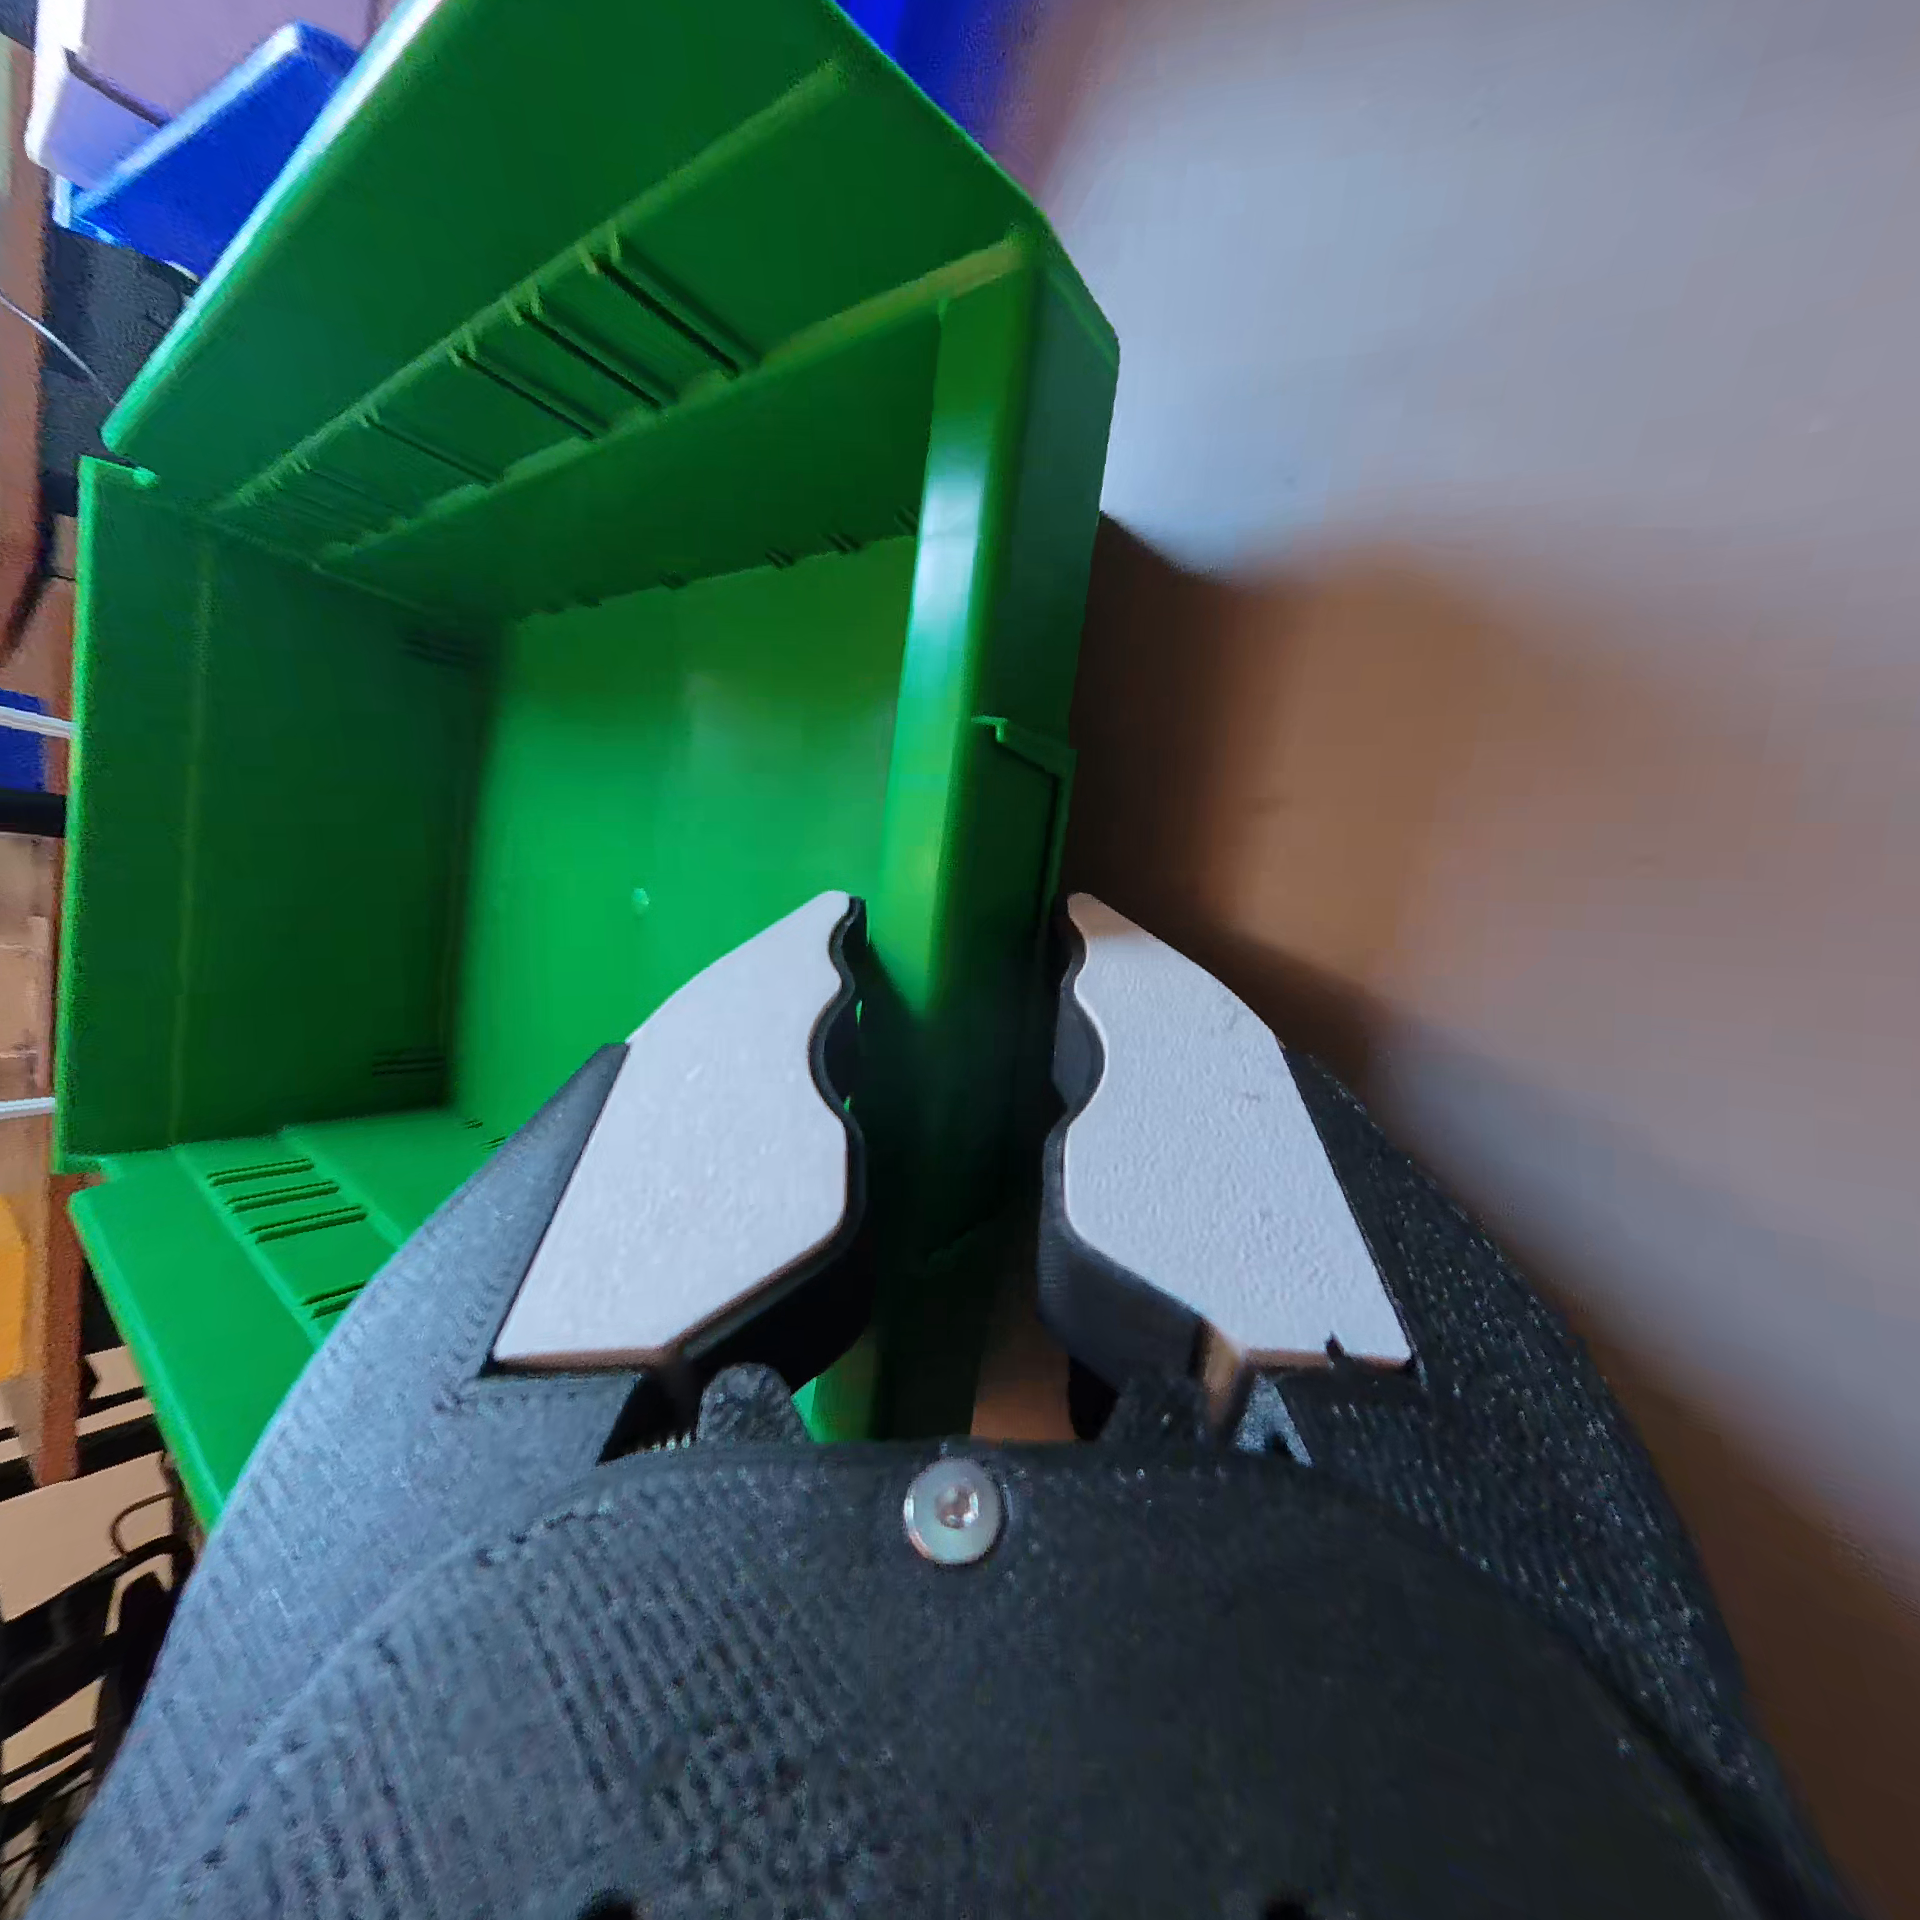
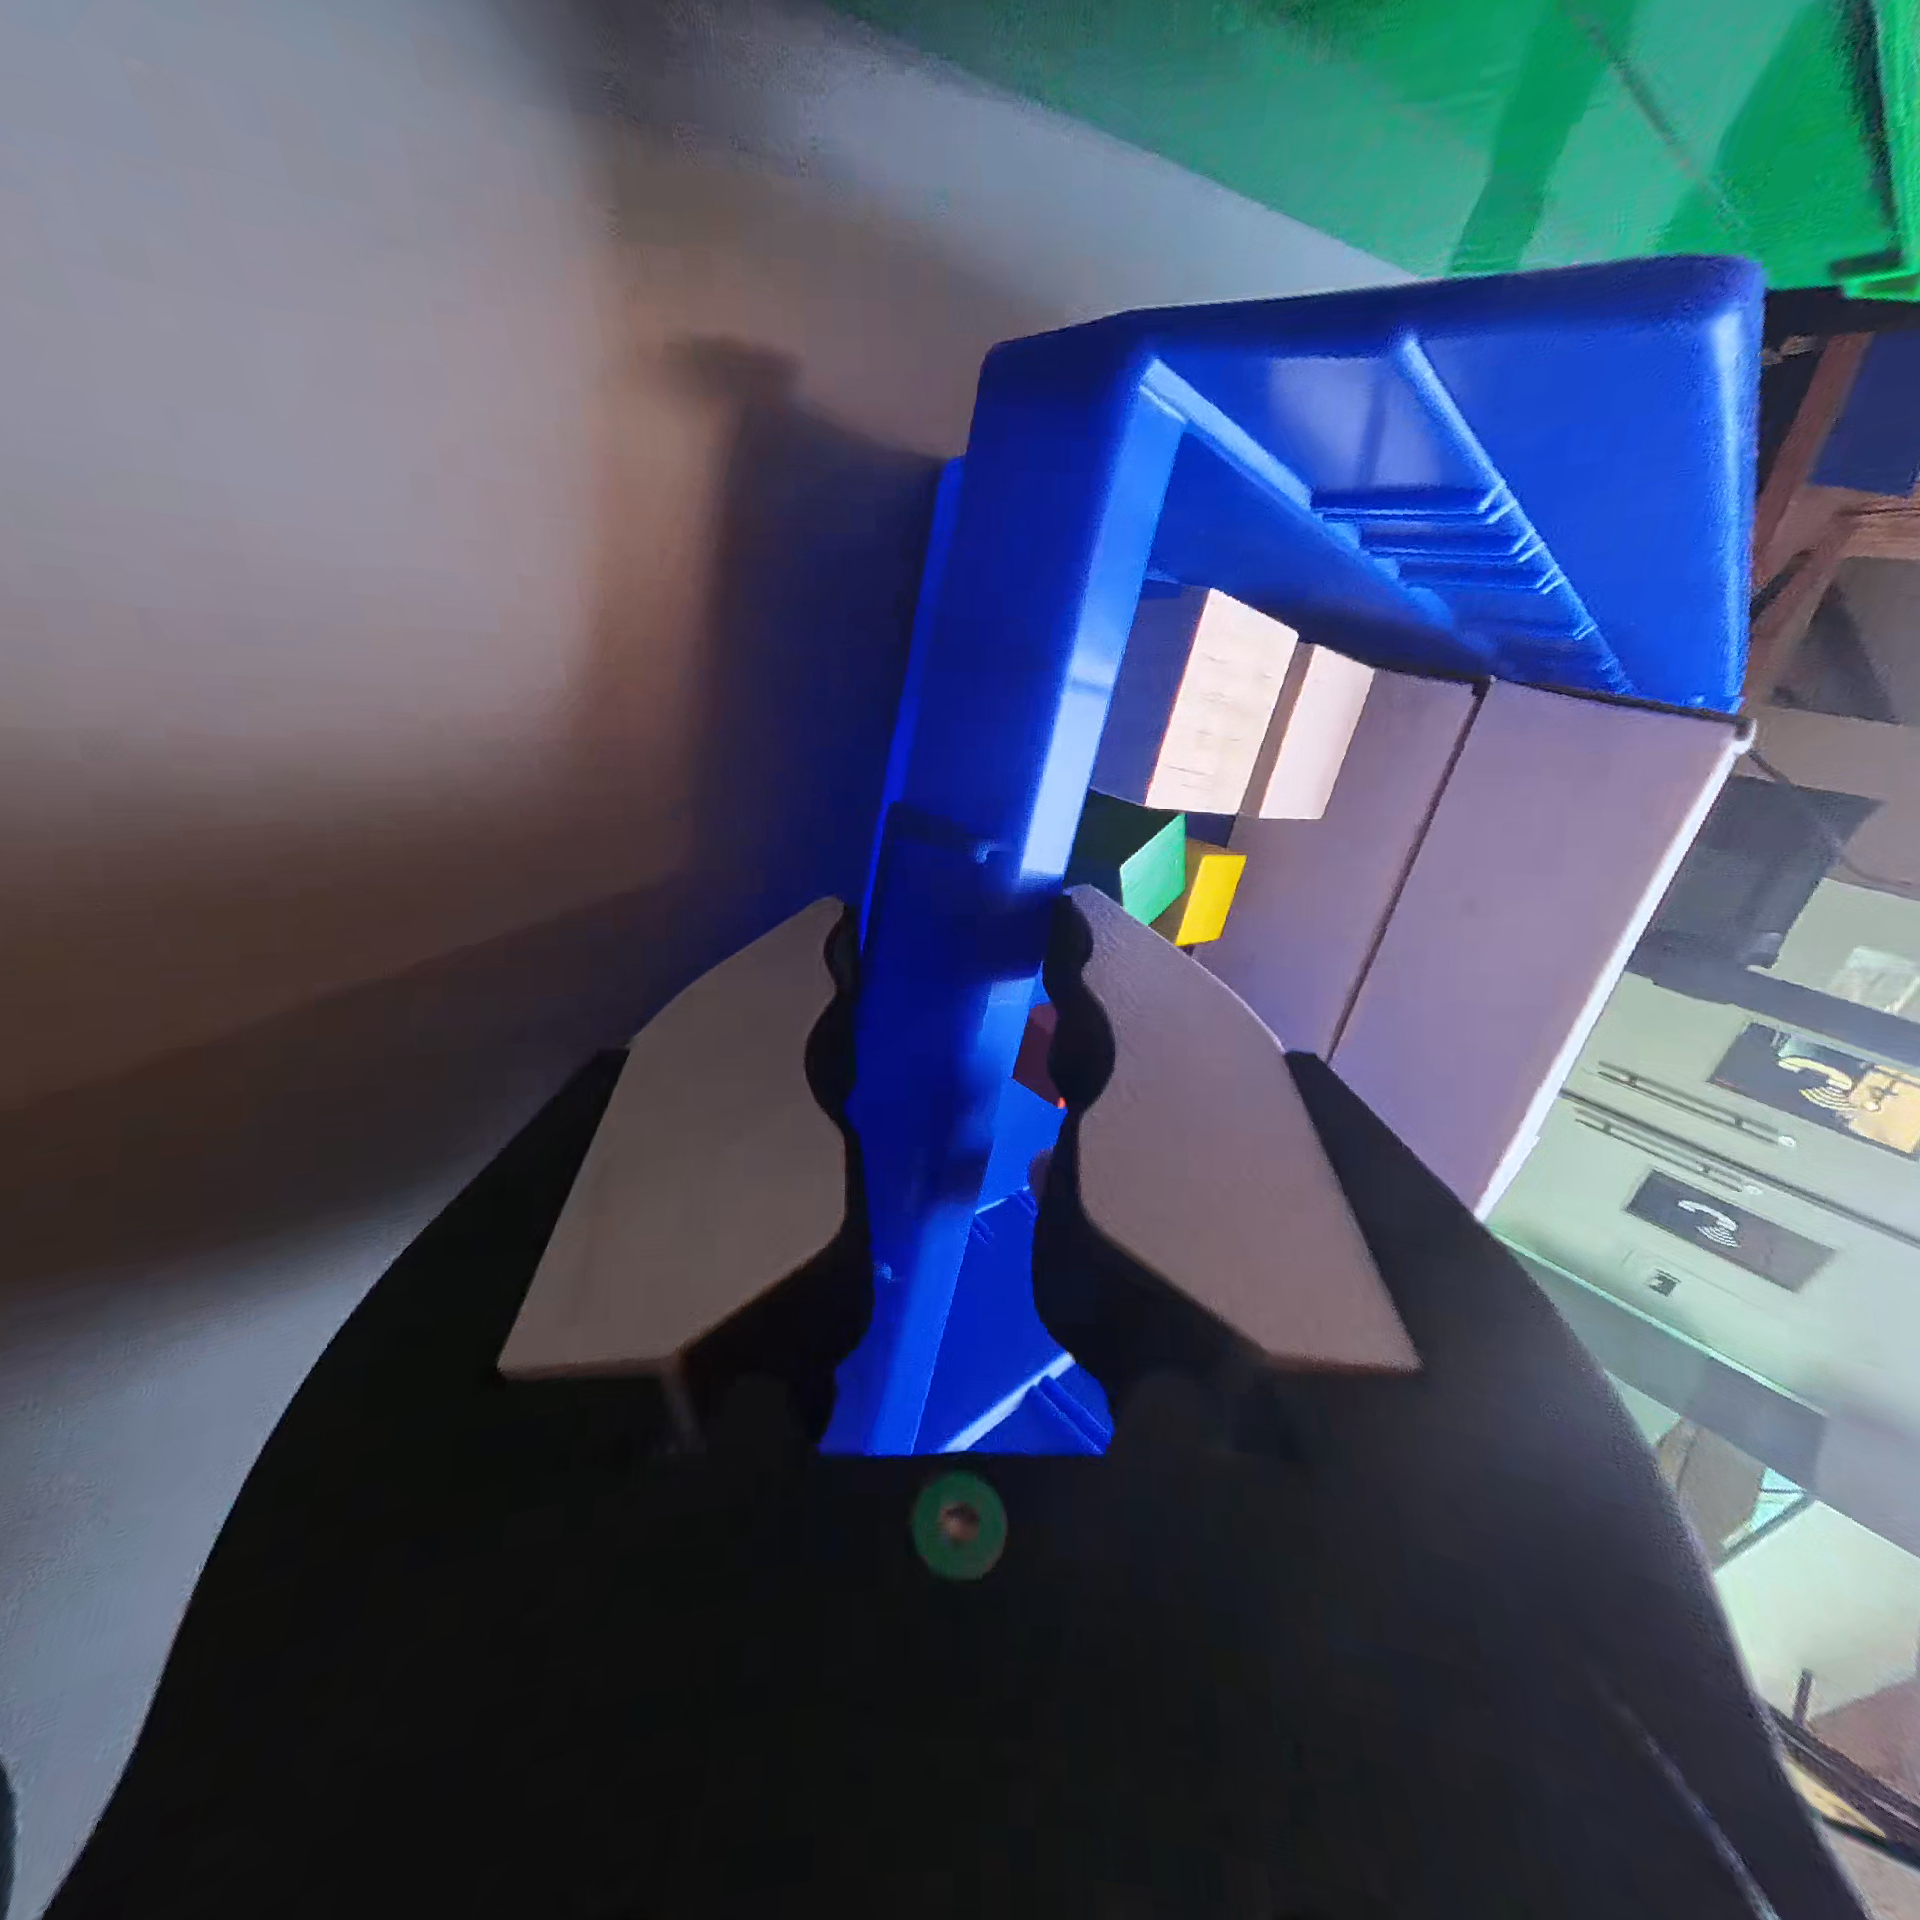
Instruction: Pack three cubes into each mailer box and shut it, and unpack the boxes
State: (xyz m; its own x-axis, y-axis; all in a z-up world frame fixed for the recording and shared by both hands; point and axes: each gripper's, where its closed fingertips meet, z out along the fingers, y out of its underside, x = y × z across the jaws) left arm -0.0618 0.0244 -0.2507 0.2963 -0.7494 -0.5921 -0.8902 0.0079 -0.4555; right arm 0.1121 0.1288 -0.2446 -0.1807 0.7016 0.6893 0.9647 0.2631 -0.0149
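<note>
My left gripper is shut on the rim of an empty green plastic bin, held tilted on its side above the brown table. My right gripper is shut on the rim of a blue plastic bin, also tipped on its side. Inside the blue bin lie two pale wooden cubes, a green cube, a yellow cube and a dark red cube partly hidden by my finger. A white mailer box lies against the blue bin's open mouth. The green bin also shows in the right wrist view.
The brown table top fills the right of the left wrist view, blurred. The blue bin shows at the top left there. Shelving and furniture stand beyond the table edge in the right wrist view. One gripper's finger ends stand about 20 centimeters off the other's.
</note>
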